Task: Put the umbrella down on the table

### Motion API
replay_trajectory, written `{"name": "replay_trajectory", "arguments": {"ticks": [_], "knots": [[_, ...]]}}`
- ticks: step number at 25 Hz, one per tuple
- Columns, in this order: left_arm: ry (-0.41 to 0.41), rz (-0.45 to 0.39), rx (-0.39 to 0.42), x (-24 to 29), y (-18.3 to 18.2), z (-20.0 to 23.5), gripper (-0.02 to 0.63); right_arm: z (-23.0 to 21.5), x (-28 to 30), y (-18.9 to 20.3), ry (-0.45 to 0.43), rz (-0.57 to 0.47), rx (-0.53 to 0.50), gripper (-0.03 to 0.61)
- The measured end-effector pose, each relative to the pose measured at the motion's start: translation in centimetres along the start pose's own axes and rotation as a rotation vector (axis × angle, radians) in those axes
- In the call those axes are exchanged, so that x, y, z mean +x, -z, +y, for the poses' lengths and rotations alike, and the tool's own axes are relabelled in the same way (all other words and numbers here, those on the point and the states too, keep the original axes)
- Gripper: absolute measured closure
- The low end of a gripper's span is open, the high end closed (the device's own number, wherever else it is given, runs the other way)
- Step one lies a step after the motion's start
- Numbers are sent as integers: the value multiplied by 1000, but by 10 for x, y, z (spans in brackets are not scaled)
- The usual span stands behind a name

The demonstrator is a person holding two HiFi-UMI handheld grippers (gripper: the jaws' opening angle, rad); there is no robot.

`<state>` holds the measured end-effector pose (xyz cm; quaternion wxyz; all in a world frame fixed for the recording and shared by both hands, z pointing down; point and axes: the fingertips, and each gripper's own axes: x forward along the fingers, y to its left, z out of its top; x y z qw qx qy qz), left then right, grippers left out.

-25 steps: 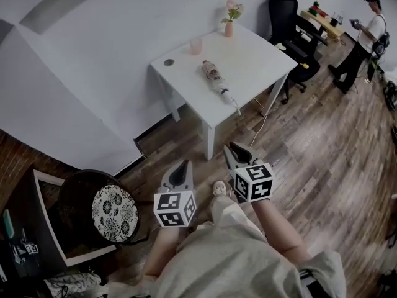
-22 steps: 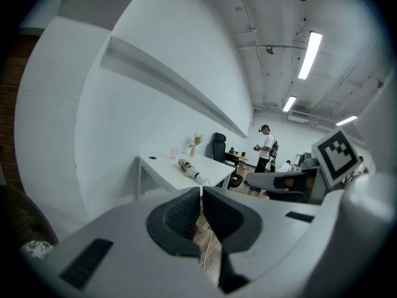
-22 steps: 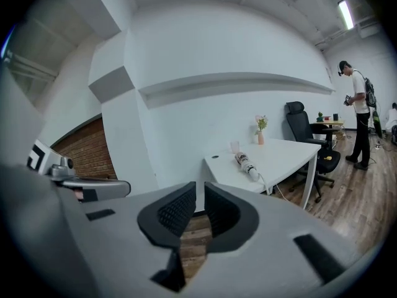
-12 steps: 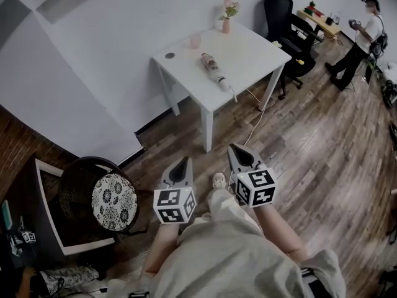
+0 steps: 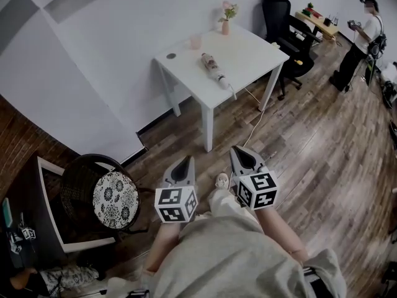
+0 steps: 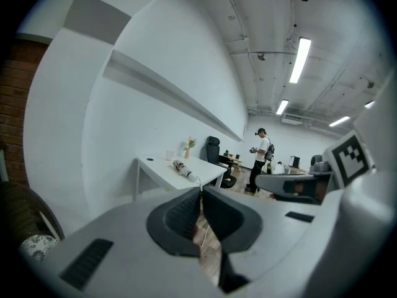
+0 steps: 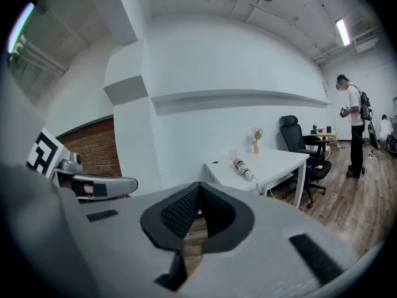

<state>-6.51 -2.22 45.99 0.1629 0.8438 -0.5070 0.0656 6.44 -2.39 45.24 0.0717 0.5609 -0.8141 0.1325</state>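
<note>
White table (image 5: 254, 51), well ahead of both tools, bears the folded umbrella (image 5: 214, 71) lying flat. My left gripper (image 5: 183, 161) and right gripper (image 5: 239, 151) are closed, holding nothing. I judge the set-down done; the next move calls for no grasp.

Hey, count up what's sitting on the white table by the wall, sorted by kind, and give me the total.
Folded umbrella: 1
Pink cup: 1
Vase with flowers: 1
Small dark round disc: 1
Total: 4
</note>
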Motion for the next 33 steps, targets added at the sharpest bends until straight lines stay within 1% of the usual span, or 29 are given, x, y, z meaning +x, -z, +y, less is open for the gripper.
{"name": "replay_trajectory", "arguments": {"ticks": [5, 9, 13, 18, 33], "knots": [[-4, -1, -2, -1, 0, 1, 599, -1, 1, 0, 0, 4, 6, 578], [-7, 3, -2, 1, -1, 2, 598, -8, 3, 3, 25, 19, 23, 578], [-9, 7, 2, 5, -1, 2, 599, -15, 3, -1, 41, 5, 33, 578], [-9, 10, 4, 8, -2, 3, 598, -18, 5, -5, 43, -7, 35, 578], [-12, 12, -6, 21, -3, 8, 600, -20, 17, -2, 31, 7, 26, 578]]}}
